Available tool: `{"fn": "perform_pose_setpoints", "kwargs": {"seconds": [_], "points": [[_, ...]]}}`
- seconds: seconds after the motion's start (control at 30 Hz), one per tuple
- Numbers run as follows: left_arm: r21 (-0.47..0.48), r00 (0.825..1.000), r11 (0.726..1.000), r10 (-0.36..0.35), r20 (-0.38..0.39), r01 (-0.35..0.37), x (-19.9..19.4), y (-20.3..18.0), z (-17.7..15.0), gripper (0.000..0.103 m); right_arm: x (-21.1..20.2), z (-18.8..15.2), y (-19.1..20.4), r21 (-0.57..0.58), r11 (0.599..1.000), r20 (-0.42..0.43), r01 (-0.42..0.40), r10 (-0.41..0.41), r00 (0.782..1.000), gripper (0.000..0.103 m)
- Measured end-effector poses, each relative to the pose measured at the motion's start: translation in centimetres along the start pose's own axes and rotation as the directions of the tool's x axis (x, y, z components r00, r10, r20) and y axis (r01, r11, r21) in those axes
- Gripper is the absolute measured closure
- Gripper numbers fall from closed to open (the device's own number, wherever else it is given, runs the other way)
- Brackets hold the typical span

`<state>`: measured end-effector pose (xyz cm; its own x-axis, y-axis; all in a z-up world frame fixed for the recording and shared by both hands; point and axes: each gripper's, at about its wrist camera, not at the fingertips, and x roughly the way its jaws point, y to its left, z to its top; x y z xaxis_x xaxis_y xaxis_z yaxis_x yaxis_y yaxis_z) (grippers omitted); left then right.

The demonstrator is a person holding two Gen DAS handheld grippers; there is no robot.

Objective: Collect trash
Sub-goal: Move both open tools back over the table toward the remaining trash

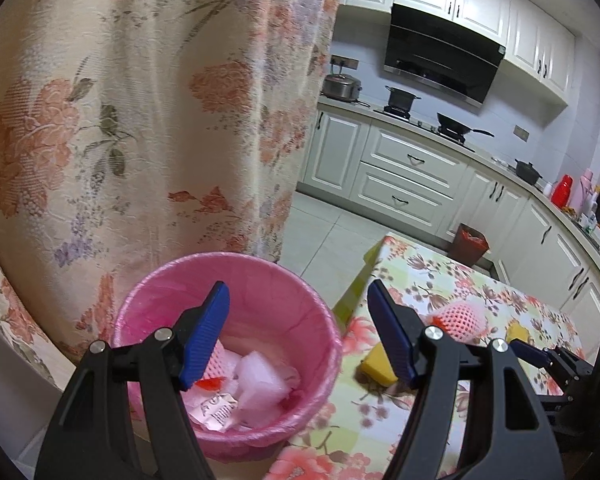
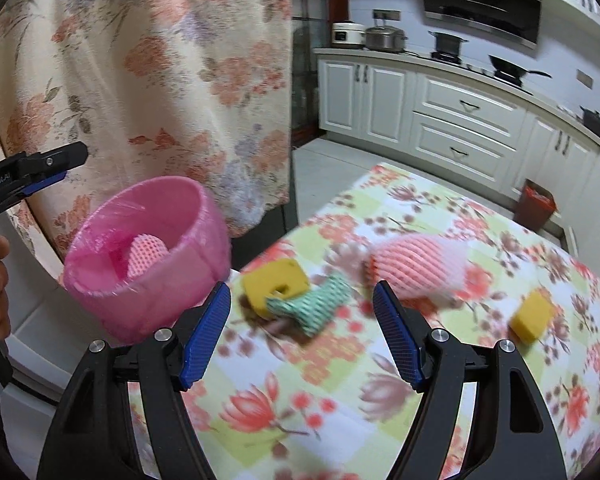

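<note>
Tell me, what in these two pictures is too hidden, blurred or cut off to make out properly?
- Printed paper scrap in the pink bin, left wrist view: its text is too small to read.
- Big yellow sponge, left wrist view: partly behind a blue gripper finger.
- Pink foam net and green cloth, right wrist view: smeared by motion blur.
- Floral table, both views: near edge cut off by the frame.

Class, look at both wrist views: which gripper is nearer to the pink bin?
Left. The left gripper hangs open above the pink bin; the right gripper is over the table, beside the bin.
</note>
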<state>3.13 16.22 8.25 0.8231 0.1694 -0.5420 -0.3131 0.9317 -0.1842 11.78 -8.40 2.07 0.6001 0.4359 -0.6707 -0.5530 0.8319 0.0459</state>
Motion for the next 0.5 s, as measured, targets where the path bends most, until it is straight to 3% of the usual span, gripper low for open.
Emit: {"fn": "perform_pose_setpoints", "kwargs": {"seconds": [0.5], "points": [[0.075, 0.996, 0.995, -0.063, -0.064, 0.068, 2.1, -5.3, -1.9, 0.034, -1.7, -4.0, -6.7, 0.099, 0.991, -0.032, 0.092, -0.089, 0.995, 0.03]]}}
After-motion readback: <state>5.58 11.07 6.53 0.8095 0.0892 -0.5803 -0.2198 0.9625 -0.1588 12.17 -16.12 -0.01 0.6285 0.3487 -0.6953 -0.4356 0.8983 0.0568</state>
